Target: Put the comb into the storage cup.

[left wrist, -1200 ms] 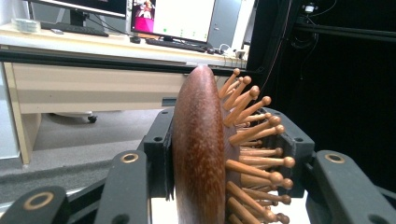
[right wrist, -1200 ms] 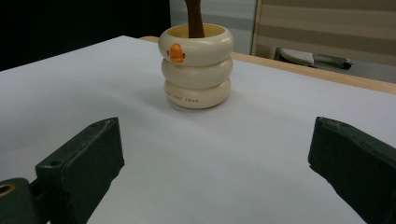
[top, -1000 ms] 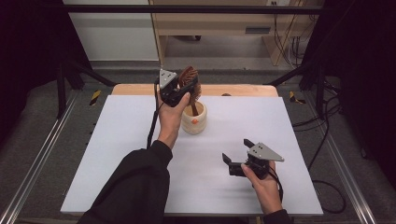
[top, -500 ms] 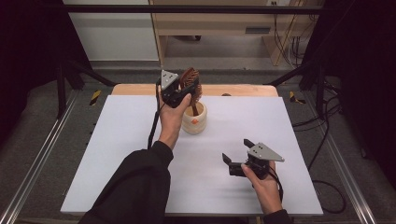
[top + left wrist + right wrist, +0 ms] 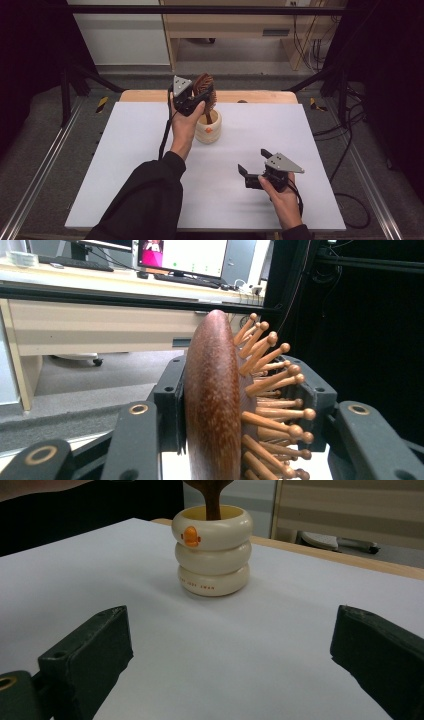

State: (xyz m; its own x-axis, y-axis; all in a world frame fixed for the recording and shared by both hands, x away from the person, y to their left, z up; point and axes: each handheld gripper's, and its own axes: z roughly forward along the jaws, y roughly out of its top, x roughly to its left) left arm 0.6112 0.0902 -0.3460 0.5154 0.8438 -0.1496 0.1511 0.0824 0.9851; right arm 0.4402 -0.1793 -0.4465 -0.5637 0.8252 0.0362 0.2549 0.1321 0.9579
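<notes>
Near the bench's far edge, a wooden hairbrush (image 5: 204,89) was clamped upright by the left hand-held gripper (image 5: 192,100) in a cream holder (image 5: 208,129), while the right hand-held gripper (image 5: 254,170) was held agape.

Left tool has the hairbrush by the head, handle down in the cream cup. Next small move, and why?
Probably open the left tool and let go. The hairbrush is clamped by its head between the pads, and its handle already stands inside the cup, which sits upright on the table. The right tool rests open, well away from the cup.
</notes>
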